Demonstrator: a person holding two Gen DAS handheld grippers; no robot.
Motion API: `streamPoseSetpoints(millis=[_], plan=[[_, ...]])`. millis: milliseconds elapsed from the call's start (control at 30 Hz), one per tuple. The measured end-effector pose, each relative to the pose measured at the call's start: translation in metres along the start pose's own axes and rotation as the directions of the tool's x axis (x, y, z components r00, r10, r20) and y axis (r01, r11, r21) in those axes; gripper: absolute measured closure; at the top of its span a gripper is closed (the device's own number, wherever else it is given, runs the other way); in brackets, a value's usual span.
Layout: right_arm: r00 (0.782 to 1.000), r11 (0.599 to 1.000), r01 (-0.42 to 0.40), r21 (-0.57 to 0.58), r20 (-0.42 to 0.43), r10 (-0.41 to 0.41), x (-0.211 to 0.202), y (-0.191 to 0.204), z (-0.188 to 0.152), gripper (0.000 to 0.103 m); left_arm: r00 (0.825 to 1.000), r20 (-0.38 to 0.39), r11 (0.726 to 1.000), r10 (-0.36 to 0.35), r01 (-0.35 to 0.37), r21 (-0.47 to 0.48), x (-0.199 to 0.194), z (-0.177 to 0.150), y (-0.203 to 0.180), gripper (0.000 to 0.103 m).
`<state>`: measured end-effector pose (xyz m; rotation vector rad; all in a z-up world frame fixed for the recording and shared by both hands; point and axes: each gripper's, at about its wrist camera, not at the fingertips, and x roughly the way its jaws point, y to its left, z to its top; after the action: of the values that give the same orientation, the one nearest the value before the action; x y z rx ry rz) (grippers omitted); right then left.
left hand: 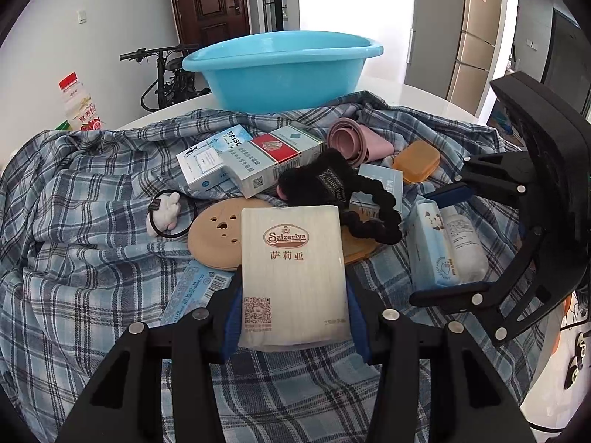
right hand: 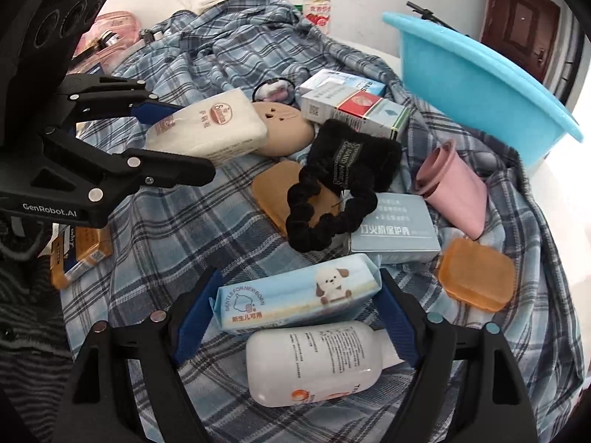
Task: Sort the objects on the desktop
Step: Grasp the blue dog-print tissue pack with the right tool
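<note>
Now, with the left gripper (left hand: pixel 291 317) clamped on the tissue pack (left hand: pixel 293 277), the right gripper (right hand: pixel 291 317), its jaws apart around the wipes pack (right hand: pixel 295 295), should close squarely, avoiding the white bottle (right hand: pixel 314 361).

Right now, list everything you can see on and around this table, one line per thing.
basin: one, turquoise, far edge of table
plaid cloth: one, blue-grey, spread under the clutter
drink bottle: one, white with red cap, far left
carton boxes: two, pale blue and white-red, stacked mid-table
black scrunchie: one, centre
tan discs: two, under the scrunchie and the napkin pack
pink folded cup: one, near basin
orange case: one, right side
blue tin box: one, beside the case
napkin pack: one, cream, gripped by left gripper
wipes pack: one, blue, between the fingers of right gripper
white bottle: one, lying beside the wipes
</note>
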<state>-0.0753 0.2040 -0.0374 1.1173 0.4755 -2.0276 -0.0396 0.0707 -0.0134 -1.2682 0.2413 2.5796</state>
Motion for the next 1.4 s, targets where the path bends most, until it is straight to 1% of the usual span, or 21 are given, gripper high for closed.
streamPoseSetpoints(millis=[100,233,367,467,500,533,633,767,833,933,1000,1167,1267,1333,1400], plan=[[1.000,1.000,0.007,-0.008,-0.022,-0.007,0.003,0.001,0.001,0.018,1.000,-0.003,1.000,-0.005,0.005,0.023,0.000,0.001,-0.008,0.052],[0.998,0.998,0.037,-0.048,-0.056,-0.040,0.008,0.010,0.001,0.018,1.000,-0.002,0.998,-0.008,0.008,0.063,0.000,0.002,-0.020,0.052],[0.992,0.990,0.103,-0.094,-0.069,-0.110,0.012,0.019,0.002,0.018,1.000,0.001,0.997,-0.012,0.012,0.082,0.000,0.002,-0.027,0.052],[0.992,0.993,0.110,-0.053,-0.051,-0.113,0.009,0.017,0.002,0.020,1.000,-0.001,0.997,-0.006,0.006,0.081,0.000,0.001,-0.028,0.052],[0.991,0.992,0.121,-0.036,-0.044,-0.123,0.008,0.015,0.002,0.027,1.000,-0.001,0.997,-0.002,0.002,0.080,0.000,0.001,-0.028,0.052],[0.990,0.991,0.131,-0.021,-0.042,-0.132,0.007,0.014,0.002,0.029,1.000,-0.001,0.997,0.002,-0.002,0.079,0.000,0.000,-0.027,0.052],[0.989,0.990,0.144,0.003,-0.043,-0.144,0.007,0.014,0.002,0.030,1.000,0.002,0.997,0.009,-0.009,0.071,-0.001,0.000,-0.024,0.052],[0.981,0.981,0.192,-0.007,-0.029,-0.192,0.007,0.022,0.002,0.031,1.000,0.008,0.998,0.011,-0.012,0.066,-0.002,-0.001,-0.021,0.052],[0.977,0.977,0.210,0.024,-0.038,-0.209,0.006,0.022,0.003,0.031,1.000,0.011,0.998,0.012,-0.013,0.067,-0.003,-0.002,-0.021,0.052],[0.970,0.964,0.244,0.100,-0.044,-0.241,0.001,0.021,0.005,0.031,1.000,0.011,0.998,0.010,-0.011,0.063,-0.003,-0.002,-0.019,0.052],[0.964,0.951,0.261,0.163,-0.004,-0.264,-0.006,0.020,0.004,0.031,1.000,0.011,0.998,0.008,-0.009,0.057,-0.003,-0.002,-0.018,0.052],[0.941,0.907,0.310,0.283,0.046,-0.336,-0.019,0.021,0.005,0.032,1.000,0.022,0.999,0.020,-0.021,0.042,-0.005,0.001,-0.008,0.052],[0.914,0.872,0.363,0.328,0.055,-0.401,-0.027,0.022,0.009,0.032,0.999,0.036,0.999,0.038,-0.039,0.036,-0.008,0.004,-0.002,0.052],[0.912,0.858,0.360,0.366,0.058,-0.407,-0.031,0.020,0.012,0.032,0.998,0.040,0.998,0.047,-0.048,0.035,-0.010,0.006,0.002,0.052],[0.908,0.840,0.368,0.400,0.039,-0.417,-0.034,0.016,0.013,0.032,0.998,0.044,0.998,0.049,-0.051,0.033,-0.010,0.009,0.006,0.052]])
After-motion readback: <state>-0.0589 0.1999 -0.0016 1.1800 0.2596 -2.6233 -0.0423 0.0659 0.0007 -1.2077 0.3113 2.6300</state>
